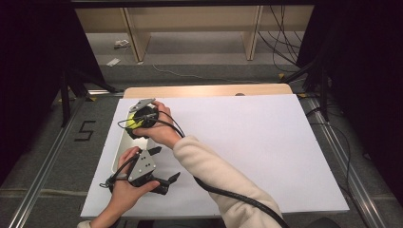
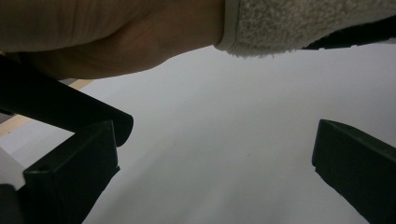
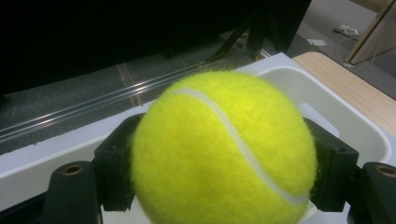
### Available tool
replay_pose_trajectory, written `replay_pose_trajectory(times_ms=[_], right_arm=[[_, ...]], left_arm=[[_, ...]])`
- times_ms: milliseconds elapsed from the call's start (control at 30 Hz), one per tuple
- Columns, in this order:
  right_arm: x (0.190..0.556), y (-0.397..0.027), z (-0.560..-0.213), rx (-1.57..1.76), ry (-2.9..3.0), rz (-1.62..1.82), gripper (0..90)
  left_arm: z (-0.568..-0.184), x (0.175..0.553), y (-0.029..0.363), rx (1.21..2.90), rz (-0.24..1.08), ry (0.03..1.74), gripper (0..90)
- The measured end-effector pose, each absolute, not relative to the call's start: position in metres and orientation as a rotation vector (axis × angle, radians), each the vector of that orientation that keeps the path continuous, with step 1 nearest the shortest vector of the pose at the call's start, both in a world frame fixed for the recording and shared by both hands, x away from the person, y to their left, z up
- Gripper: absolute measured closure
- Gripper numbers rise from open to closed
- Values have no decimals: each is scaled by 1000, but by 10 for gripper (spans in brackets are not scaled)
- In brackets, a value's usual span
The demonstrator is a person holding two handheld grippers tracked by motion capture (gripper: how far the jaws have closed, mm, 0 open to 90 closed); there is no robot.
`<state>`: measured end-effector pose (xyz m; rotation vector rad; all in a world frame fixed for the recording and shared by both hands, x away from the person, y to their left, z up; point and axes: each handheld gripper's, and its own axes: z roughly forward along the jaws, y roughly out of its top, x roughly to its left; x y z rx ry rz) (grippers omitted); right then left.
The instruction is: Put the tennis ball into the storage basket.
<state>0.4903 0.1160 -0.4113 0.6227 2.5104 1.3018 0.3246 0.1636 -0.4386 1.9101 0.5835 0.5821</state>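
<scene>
A yellow tennis ball (image 3: 219, 135) sits clamped between the black jaws of my right gripper (image 3: 224, 170). In the high view that gripper (image 1: 139, 118) has reached across to the table's left side, and it holds the ball (image 1: 131, 121) over the far end of a white tray (image 1: 119, 148). The tray's rim and inner wall (image 3: 348, 126) lie just behind the ball. My left gripper (image 1: 165, 165) rests nearer the front edge, open, its jaws (image 2: 210, 172) wide apart over bare white table. A cream-sleeved forearm (image 2: 299, 23) crosses above it.
A white sheet (image 1: 247, 142) covers most of the table, with a wooden strip (image 1: 209, 90) along the far edge. Black cables (image 1: 228, 194) trail from the grippers. Metal rails (image 1: 43, 171) run along both sides on the grey floor, and wooden shelving (image 1: 190, 28) stands beyond.
</scene>
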Motion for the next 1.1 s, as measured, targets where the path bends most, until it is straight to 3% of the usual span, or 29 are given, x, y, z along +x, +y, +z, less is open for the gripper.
replay_pose_trajectory(times_ms=[1100], right_arm=[[489,119,-421,618,2538,1260,265]], left_arm=[[-439,325,163,1913,586,580,0]])
